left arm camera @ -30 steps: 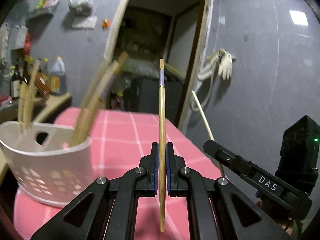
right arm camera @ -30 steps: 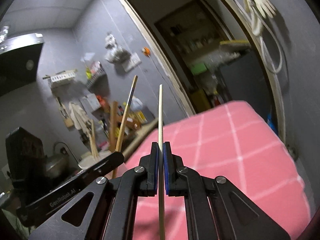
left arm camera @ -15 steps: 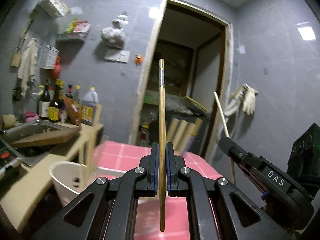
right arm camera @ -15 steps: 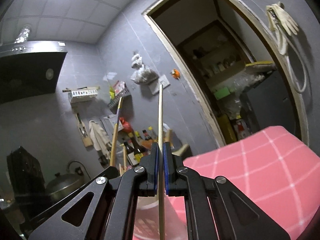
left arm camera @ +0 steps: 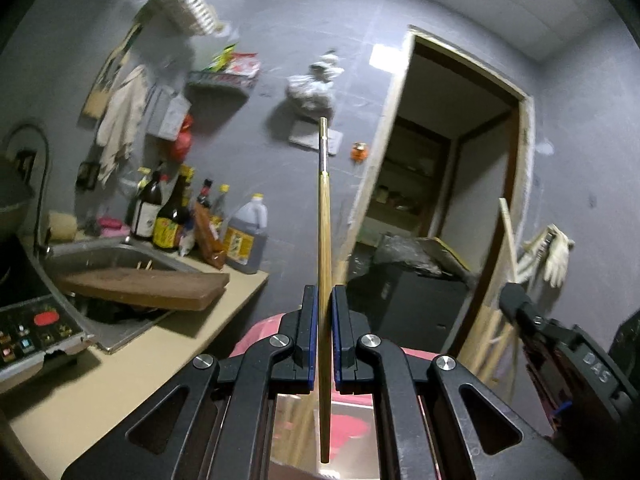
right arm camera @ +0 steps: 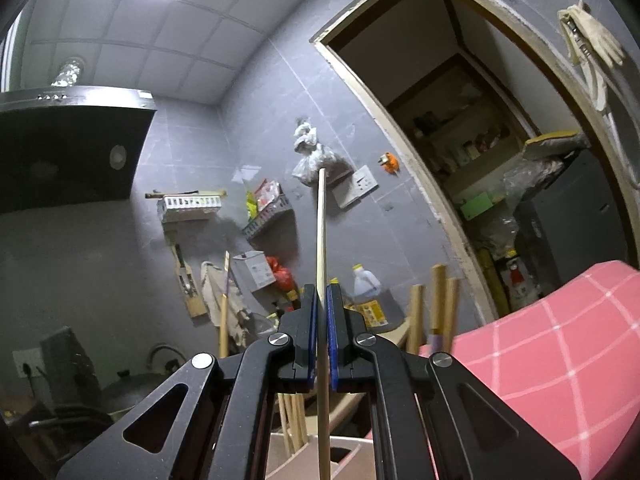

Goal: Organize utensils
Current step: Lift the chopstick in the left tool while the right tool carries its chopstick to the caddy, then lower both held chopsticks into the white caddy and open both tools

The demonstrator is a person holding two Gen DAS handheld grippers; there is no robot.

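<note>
My left gripper (left arm camera: 324,292) is shut on a brown chopstick (left arm camera: 324,240) with a dark band near its top end; the stick stands upright and points at the wall. My right gripper (right arm camera: 321,290) is shut on a pale wooden chopstick (right arm camera: 321,240), also upright. The right gripper (left arm camera: 560,344) and its pale stick (left arm camera: 507,232) show at the right of the left wrist view. The white utensil basket (right arm camera: 296,456) sits just below the right gripper, with several wooden handles (right arm camera: 438,304) standing in it. The left chopstick (right arm camera: 224,312) shows at the left of the right wrist view.
A pink checked tablecloth (right arm camera: 560,360) covers the table to the right. A counter (left arm camera: 132,344) with a sink (left arm camera: 104,256), a wooden board (left arm camera: 144,288) and several bottles (left arm camera: 172,216) is on the left. A doorway (left arm camera: 440,184) opens ahead. A range hood (right arm camera: 68,152) hangs at upper left.
Both grippers have tilted upward, each still shut on its chopstick. The basket and table have dropped to the bottom of both views; wall, shelves and ceiling now fill them.
</note>
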